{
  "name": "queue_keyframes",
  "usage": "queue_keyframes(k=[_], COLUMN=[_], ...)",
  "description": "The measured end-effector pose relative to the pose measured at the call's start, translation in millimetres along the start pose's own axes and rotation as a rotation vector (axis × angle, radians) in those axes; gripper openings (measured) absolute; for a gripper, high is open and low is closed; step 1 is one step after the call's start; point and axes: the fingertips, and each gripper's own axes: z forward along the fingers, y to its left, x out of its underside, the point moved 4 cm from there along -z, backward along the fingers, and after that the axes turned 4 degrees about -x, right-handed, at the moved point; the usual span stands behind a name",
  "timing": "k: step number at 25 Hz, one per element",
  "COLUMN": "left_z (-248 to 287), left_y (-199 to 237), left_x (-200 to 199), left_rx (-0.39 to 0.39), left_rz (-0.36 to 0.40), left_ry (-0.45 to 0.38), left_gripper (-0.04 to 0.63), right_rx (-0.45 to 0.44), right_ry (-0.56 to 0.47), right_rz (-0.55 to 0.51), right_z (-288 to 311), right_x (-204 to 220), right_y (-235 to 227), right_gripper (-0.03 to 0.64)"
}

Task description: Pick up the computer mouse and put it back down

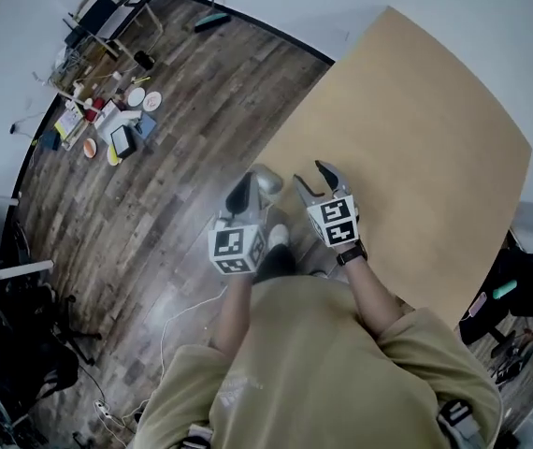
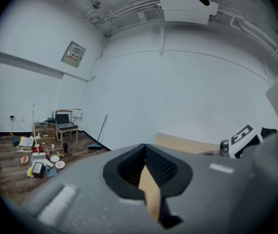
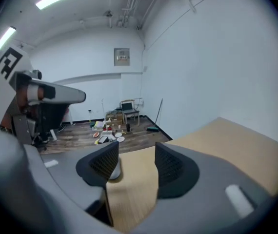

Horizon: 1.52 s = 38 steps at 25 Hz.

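A pale grey computer mouse (image 1: 266, 181) lies on the tan table (image 1: 416, 138) at its near left corner. In the right gripper view only a part of the mouse (image 3: 113, 172) shows, behind the left pad. My right gripper (image 1: 310, 178) hovers just right of the mouse, open, with only bare table between its pads (image 3: 136, 162). My left gripper (image 1: 241, 195) hangs just off the table's corner, left of the mouse and over the floor. Its pads (image 2: 145, 152) meet at the tips with nothing in them. Each gripper's marker cube shows in the other's view.
Dark wooden floor (image 1: 154, 213) lies left of the table. Far off stand a chair with a laptop (image 2: 63, 121), plates and books on the floor (image 1: 117, 124), and a broom (image 1: 212, 19) by the wall. A black office chair (image 1: 23, 344) and a white cable (image 1: 178, 321) are nearby.
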Motion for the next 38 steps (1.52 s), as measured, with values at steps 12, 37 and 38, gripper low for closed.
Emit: queue_keyframes(k=[12,37,38], left_z=[17,-78,-81], left_y=[-221,-426,-428], left_x=[-59,-24,-21], left_rx=[0.494,0.831,0.828], left_rz=[0.127,0.278,0.279], left_ry=[-0.090,-0.132,-0.129], left_gripper=[0.000,0.000,0.000], right_rx=[0.454,0.921,0.915], right_ry=[-0.389,-0.467,-0.465], right_rz=[0.111,0.228,0.230], right_z=[-245,-486,-488], right_x=[-57,52,55], right_y=[-64,-74,-73], right_gripper=[0.044,0.008,0.008])
